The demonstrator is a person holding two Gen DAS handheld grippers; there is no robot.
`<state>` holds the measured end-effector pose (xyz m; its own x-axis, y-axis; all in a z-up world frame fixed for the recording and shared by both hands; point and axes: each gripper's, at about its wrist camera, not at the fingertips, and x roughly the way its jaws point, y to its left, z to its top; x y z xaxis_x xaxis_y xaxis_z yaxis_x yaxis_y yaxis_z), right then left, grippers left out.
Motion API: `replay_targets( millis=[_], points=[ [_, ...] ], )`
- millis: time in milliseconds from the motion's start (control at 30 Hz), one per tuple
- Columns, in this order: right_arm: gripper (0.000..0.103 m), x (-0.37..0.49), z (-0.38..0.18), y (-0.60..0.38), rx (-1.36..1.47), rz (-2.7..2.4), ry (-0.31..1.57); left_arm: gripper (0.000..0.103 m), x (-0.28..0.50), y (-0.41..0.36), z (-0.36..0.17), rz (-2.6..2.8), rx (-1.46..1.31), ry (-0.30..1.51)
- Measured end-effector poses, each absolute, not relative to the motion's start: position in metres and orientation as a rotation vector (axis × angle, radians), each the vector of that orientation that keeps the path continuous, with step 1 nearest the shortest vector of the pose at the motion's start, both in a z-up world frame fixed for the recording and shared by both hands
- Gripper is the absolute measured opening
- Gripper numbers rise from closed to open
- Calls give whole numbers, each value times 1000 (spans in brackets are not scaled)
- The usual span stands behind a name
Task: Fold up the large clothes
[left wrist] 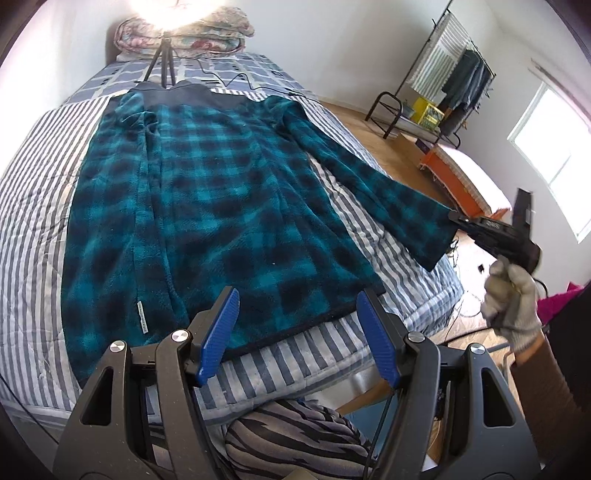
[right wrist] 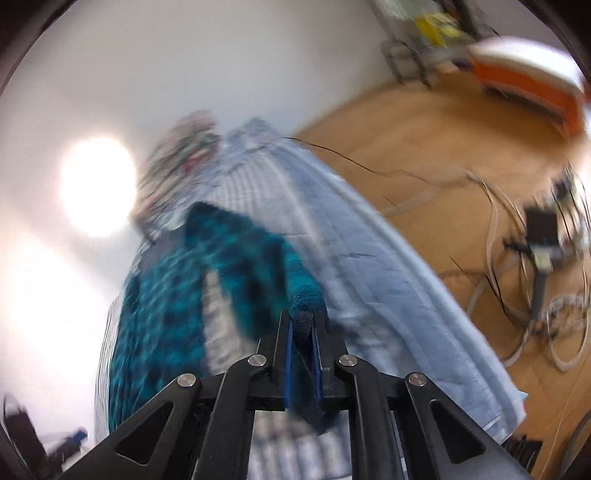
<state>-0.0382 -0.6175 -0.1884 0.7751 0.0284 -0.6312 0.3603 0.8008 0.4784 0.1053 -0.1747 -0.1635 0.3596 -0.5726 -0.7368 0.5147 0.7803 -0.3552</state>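
Note:
A large teal and black plaid fleece garment (left wrist: 207, 206) lies flat on the striped bed (left wrist: 33, 177), collar at the far end. Its left side is folded in over the body. My left gripper (left wrist: 299, 325) is open and empty, just above the hem at the near edge of the bed. My right gripper (left wrist: 456, 217) is shut on the cuff of the right sleeve (left wrist: 388, 192) and holds it stretched out past the bed's right edge. In the blurred right wrist view the pinched sleeve cuff (right wrist: 303, 314) sits between the shut fingers of the right gripper (right wrist: 303, 325).
A tripod with a bright lamp (left wrist: 162, 62) stands at the head of the bed before a pile of quilts (left wrist: 192, 33). A clothes rack (left wrist: 443, 74) and an orange bench (left wrist: 465, 177) stand on the wooden floor to the right. Cables (right wrist: 517, 258) lie on the floor.

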Motion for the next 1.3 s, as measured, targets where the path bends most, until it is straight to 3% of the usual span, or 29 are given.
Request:
replay_targets(
  millis=[233,467,667,800,1200,1300],
  points=[
    [6,-14,-156,-478,269,39,698,68,118,-161,-170,-673,-153,986],
    [6,9,-209,-389,150,234,855,68,130,-157,-182,-664,-217,1009],
    [7,16,-242,-369,139,281,939,63,140,-168,-199,-698,-263,1057],
    [31,9,-227,-390,219,317,914,63,146,-186,-214,-740,-291,1104],
    [35,42,-176,-456,241,203,843,63,156,-239,-261,-779,-310,1236],
    [45,62,-169,-465,229,182,833,60,161,-244,-270,-783,-338,1261]
  ],
)
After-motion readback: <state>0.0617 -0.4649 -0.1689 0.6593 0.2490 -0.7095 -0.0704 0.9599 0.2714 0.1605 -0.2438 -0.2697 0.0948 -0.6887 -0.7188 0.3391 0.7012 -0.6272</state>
